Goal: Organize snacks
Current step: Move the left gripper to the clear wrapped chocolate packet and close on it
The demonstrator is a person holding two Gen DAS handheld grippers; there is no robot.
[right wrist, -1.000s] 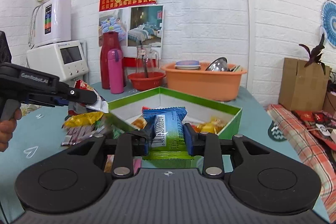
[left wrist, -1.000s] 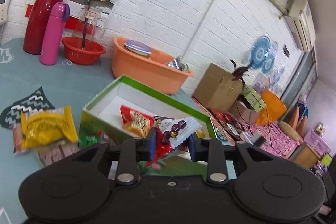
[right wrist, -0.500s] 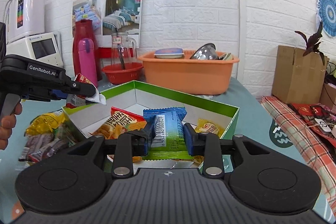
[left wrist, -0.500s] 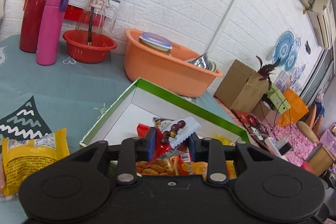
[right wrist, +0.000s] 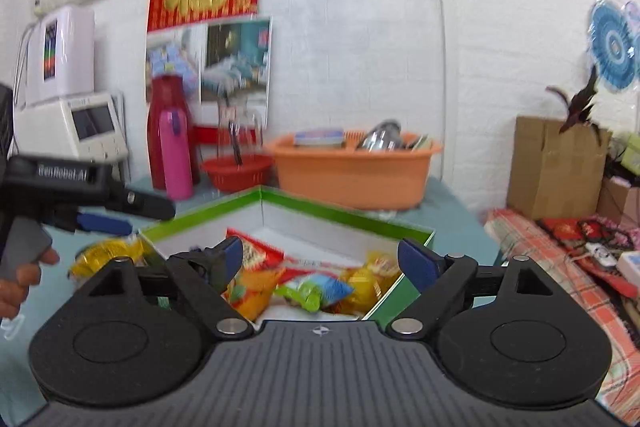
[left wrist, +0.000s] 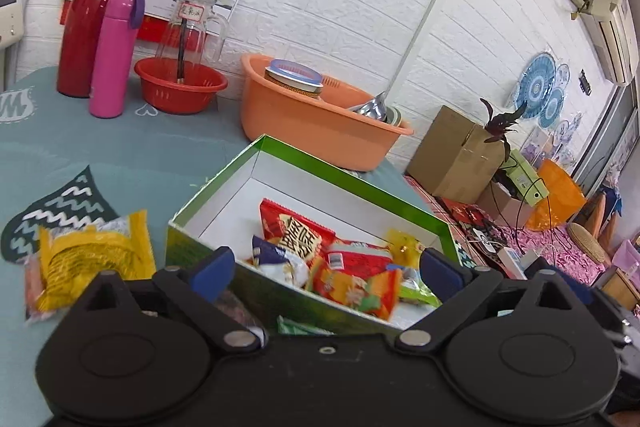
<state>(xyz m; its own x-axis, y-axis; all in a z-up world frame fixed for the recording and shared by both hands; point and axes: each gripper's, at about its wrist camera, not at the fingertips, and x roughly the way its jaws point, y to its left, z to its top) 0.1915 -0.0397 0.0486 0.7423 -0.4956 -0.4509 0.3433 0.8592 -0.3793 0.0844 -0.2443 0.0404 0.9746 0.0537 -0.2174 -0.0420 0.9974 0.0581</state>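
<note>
A green-rimmed white box point(left wrist: 340, 175) point(right wrist: 344, 213) holds several snack packets. Among them are a red one point(left wrist: 296, 231), a blue-and-white one point(left wrist: 280, 261) and a green-blue one point(right wrist: 316, 287). My left gripper point(left wrist: 326, 269) hangs over the box's near left corner. Its jaws are opening wide and nothing is between them. My right gripper point(right wrist: 322, 257) is over the box's near side, its jaws also opening and empty. A yellow packet point(left wrist: 94, 255) point(right wrist: 108, 253) lies on the table left of the box. The left gripper point(right wrist: 132, 217) also shows in the right wrist view, with a hand point(right wrist: 24, 275) on it.
Behind the box stand an orange basin point(left wrist: 312, 123), a red bowl point(left wrist: 180, 91), a pink bottle point(left wrist: 114, 55) and a red flask point(left wrist: 94, 19). A cardboard box point(left wrist: 452, 155) sits off the table's right edge. More packets lie under the yellow one.
Both grippers have opened and let go of their packets, which now lie in the box. The left gripper first moved right over the box.
</note>
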